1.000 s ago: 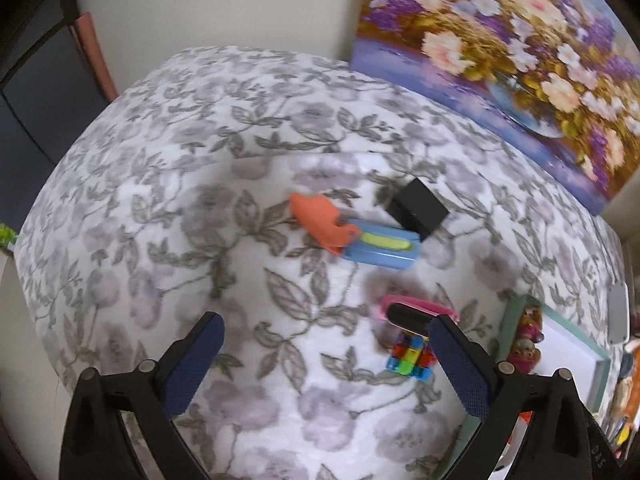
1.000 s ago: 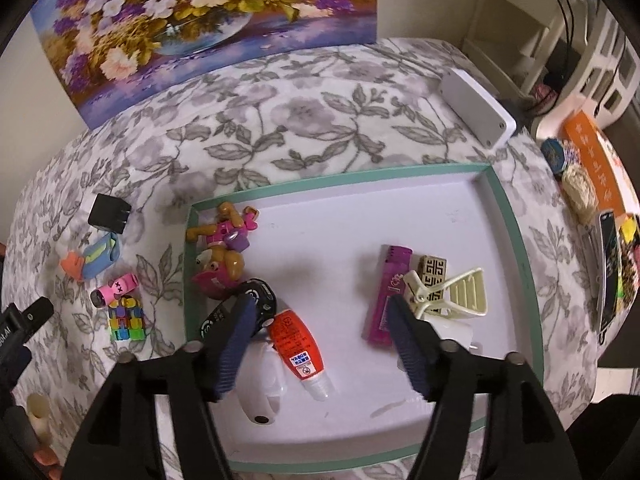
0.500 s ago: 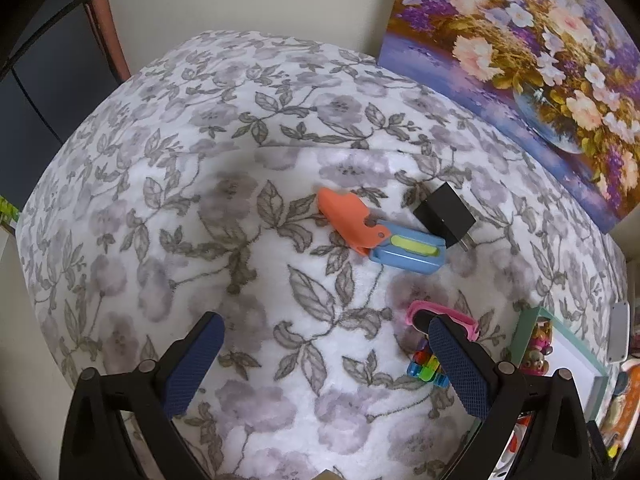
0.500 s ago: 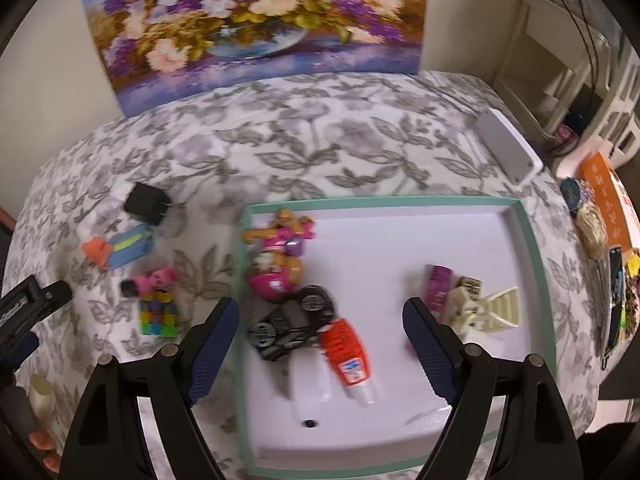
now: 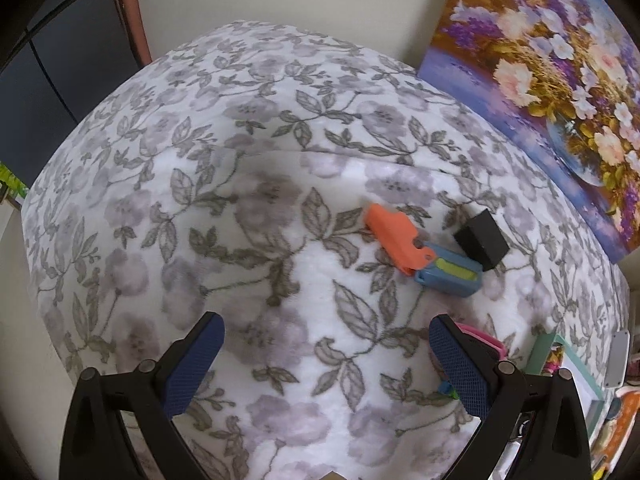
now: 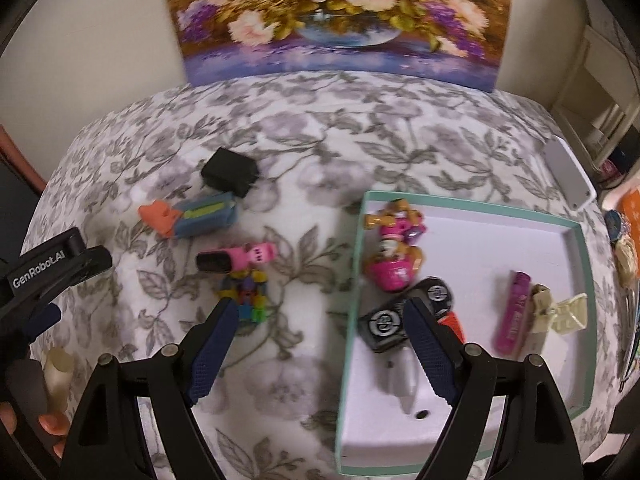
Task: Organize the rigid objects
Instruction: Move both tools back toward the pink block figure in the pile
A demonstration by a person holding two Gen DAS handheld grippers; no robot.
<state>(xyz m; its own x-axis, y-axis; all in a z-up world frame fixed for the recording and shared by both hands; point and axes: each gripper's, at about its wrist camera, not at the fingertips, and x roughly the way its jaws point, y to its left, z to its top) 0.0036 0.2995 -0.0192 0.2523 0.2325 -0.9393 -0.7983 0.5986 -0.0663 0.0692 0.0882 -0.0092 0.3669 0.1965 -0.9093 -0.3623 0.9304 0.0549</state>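
left gripper spread, empty | right gripper spread, empty | pink toy half-hidden behind finger, perhaps a figure

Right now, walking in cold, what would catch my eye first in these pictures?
Probably the big flower painting leaning against the wall behind the floral tablecloth. Next, the teal-rimmed white tray on the right, holding a pink toy figure and a purple lighter. Left of it, loose on the cloth, lie a black cube, an orange-and-blue toy and a colourful block toy.
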